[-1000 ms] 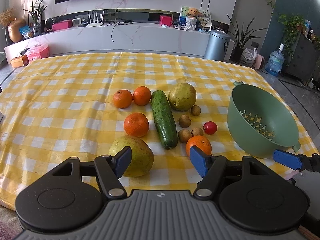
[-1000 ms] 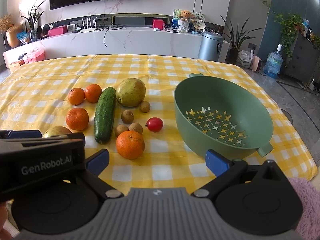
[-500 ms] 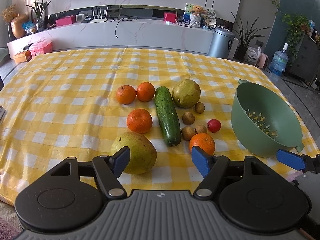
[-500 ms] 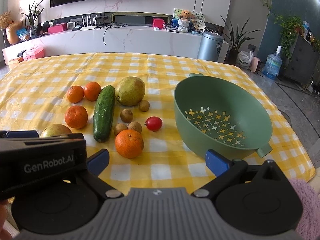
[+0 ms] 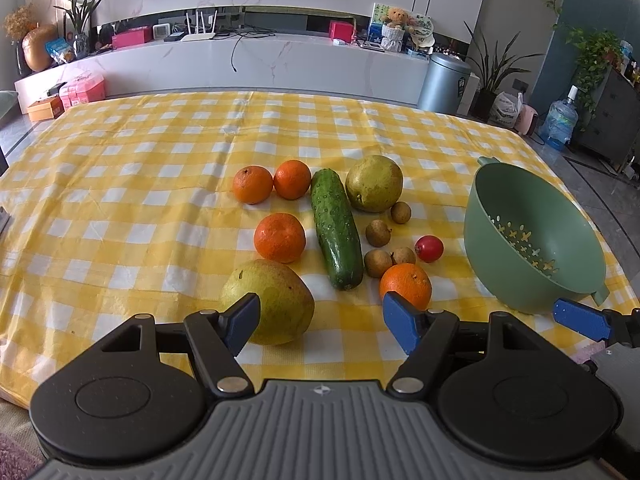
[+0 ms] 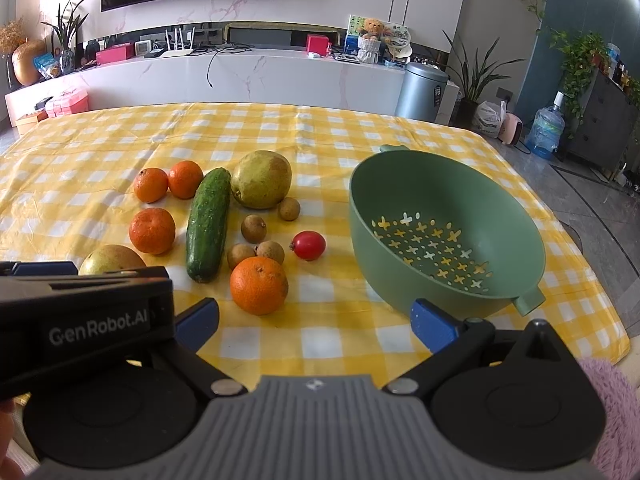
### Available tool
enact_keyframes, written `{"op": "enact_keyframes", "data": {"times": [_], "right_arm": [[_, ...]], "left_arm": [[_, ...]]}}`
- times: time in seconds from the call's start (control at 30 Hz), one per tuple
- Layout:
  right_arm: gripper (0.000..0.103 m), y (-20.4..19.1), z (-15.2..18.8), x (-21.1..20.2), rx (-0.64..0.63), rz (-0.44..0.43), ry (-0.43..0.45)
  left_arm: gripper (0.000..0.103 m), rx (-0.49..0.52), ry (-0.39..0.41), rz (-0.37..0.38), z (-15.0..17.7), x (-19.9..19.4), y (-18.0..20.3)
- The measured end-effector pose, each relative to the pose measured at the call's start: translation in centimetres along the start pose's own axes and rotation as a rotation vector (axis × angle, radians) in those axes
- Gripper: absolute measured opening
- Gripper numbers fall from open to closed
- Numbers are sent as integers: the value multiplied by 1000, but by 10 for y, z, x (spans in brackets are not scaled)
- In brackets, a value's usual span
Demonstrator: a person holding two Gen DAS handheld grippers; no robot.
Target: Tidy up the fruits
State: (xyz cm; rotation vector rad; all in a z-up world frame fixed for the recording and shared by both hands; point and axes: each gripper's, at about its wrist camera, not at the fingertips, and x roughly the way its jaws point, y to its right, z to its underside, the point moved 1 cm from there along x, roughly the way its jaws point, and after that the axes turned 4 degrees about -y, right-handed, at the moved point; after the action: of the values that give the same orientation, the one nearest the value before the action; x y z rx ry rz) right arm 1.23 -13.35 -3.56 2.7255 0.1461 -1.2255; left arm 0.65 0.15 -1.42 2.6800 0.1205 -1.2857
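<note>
A living room with a long white console lies beyond the yellow-checked tabletop (image 5: pixel 120 200). I hold both sets of fingers released at its near edge, nothing between them: nothing is moved yet. My left gripper (image 5: pixel 320 318) has just been opening, the near pear (image 5: pixel 276 300) by its left pad, an orange (image 5: pixel 406 285) behind its right. The green colander (image 6: pixel 444 224) sits ahead of my right gripper (image 6: pixel 316 320), empty. Next, I judge, comes reaching forward to close on one fruit.

"GenRobot.AI" in pale letters on the left tongs' (image 6: pixel 196 320) black housing.
</note>
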Motion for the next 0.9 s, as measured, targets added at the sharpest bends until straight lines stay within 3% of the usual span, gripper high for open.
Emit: {"op": "enact_keyframes", "data": {"times": [0.9], "right_arm": [[98, -4, 1, -1, -25, -6, 15]], "left_arm": [[82, -13, -13, 2, 1, -1, -4]]}}
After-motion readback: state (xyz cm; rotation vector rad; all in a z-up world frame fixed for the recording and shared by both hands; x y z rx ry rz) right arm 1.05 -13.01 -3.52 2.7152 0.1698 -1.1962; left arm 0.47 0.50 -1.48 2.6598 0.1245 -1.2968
